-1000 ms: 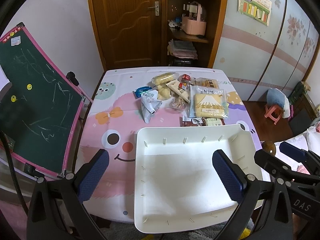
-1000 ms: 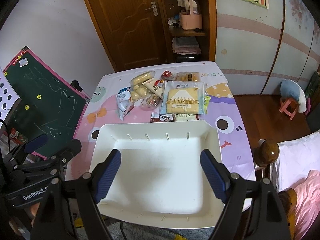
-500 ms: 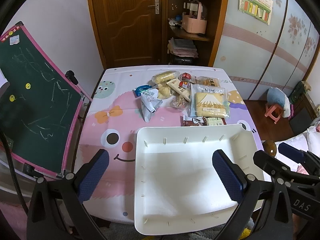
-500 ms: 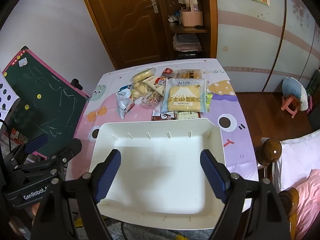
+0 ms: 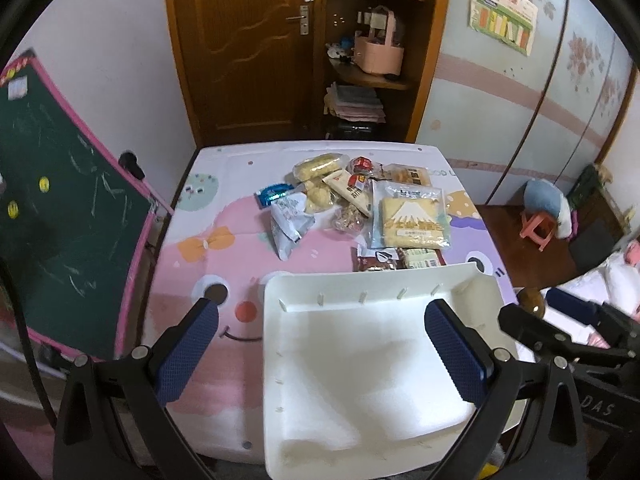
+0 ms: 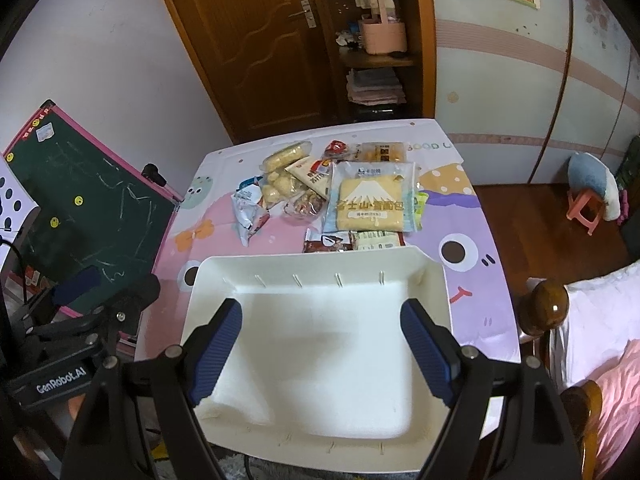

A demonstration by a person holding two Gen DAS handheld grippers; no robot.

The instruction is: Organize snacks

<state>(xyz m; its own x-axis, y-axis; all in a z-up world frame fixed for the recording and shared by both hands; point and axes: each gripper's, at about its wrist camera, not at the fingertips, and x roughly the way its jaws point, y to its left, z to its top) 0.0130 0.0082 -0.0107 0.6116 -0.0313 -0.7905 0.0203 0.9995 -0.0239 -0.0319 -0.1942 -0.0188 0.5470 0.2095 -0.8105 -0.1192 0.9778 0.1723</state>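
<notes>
A white plastic tray (image 5: 360, 280) (image 6: 304, 264) lies on the near part of the cartoon-print table, with nothing in it. Beyond its far rim sits a heap of snack packets: a large bread bag with a mountain picture (image 5: 410, 216) (image 6: 370, 202), a crumpled white bag (image 5: 289, 225) (image 6: 249, 212), yellow rolls (image 5: 318, 166) (image 6: 285, 158) and a brown bar (image 5: 374, 261) (image 6: 328, 245). My left gripper (image 5: 322, 354) hangs open over the tray's left half. Above the tray's middle my right gripper (image 6: 322, 354) is open too. Neither holds anything.
A green chalkboard with a pink frame (image 5: 60, 216) (image 6: 92, 208) leans at the table's left edge. A wooden door and shelf (image 5: 360, 48) stand behind the table. On the right are a bedpost (image 6: 550, 308), bedding and a small pink stool (image 5: 538, 230).
Both views have shifted slightly forward and down, toward the tray and the snacks. Nothing on the table has moved and both grippers stay open.
</notes>
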